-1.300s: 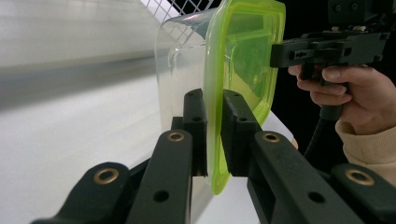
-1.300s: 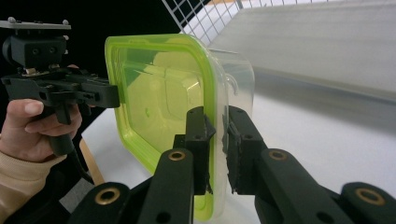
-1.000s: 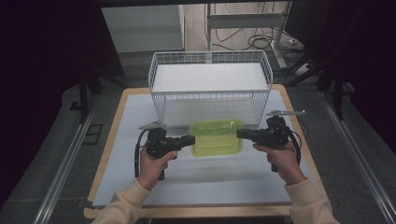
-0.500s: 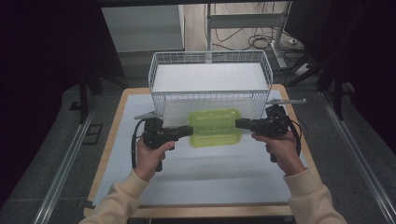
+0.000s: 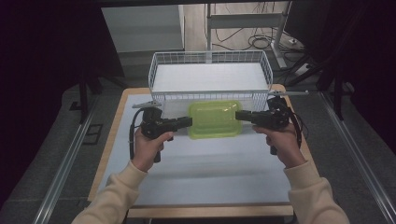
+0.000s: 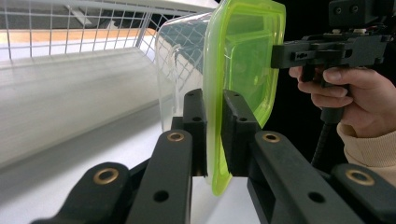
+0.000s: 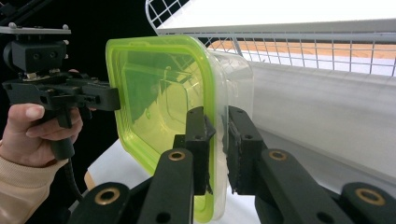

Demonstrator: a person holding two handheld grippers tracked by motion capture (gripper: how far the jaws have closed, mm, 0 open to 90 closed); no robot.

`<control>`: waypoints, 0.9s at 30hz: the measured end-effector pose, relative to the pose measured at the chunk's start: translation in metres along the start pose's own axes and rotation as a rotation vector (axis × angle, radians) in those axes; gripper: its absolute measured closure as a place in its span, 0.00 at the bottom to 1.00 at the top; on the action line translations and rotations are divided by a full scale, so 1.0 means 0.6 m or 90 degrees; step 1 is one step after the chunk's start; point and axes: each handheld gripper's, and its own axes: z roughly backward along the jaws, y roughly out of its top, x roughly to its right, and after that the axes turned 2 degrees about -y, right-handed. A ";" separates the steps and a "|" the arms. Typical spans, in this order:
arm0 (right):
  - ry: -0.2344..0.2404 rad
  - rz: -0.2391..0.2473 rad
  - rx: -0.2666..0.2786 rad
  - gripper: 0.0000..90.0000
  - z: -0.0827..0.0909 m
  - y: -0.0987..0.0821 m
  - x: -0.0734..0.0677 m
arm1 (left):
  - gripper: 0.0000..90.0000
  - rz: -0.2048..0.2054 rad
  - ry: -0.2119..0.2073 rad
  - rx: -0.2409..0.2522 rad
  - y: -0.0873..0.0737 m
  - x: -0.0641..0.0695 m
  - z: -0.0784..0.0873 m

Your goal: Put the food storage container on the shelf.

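A clear plastic container with a lime-green lid (image 5: 215, 119) hangs above the white table, held from both ends. My left gripper (image 5: 188, 122) is shut on the lid's left rim, and in the left gripper view its pads (image 6: 236, 126) pinch the green edge (image 6: 243, 60). My right gripper (image 5: 238, 115) is shut on the right rim; in the right gripper view its jaws clamp the lid edge (image 7: 159, 93). The container sits just in front of the white wire basket (image 5: 161, 70), near its front wall.
The wire basket's front wall (image 5: 210, 97) rises right behind the container. The white mat (image 5: 210, 172) lies on a wooden board with bare room toward the person. Metal rails (image 5: 65, 168) run along both sides, and cables (image 5: 261, 42) lie on the floor beyond.
Both grippers have risen with the container and carried it away from the person, closer to the basket's front wall. Both grips are unchanged.
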 end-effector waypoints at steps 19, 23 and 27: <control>-0.013 0.025 0.034 0.89 0.007 0.058 -0.014 | 0.90 -0.021 -0.001 0.003 0.067 0.000 0.008; -0.020 0.025 0.035 0.89 0.003 0.075 -0.016 | 0.90 -0.022 0.001 -0.003 0.092 -0.008 0.010; -0.020 0.016 0.035 0.89 -0.004 0.091 -0.011 | 0.90 -0.017 0.000 -0.009 0.110 -0.017 0.008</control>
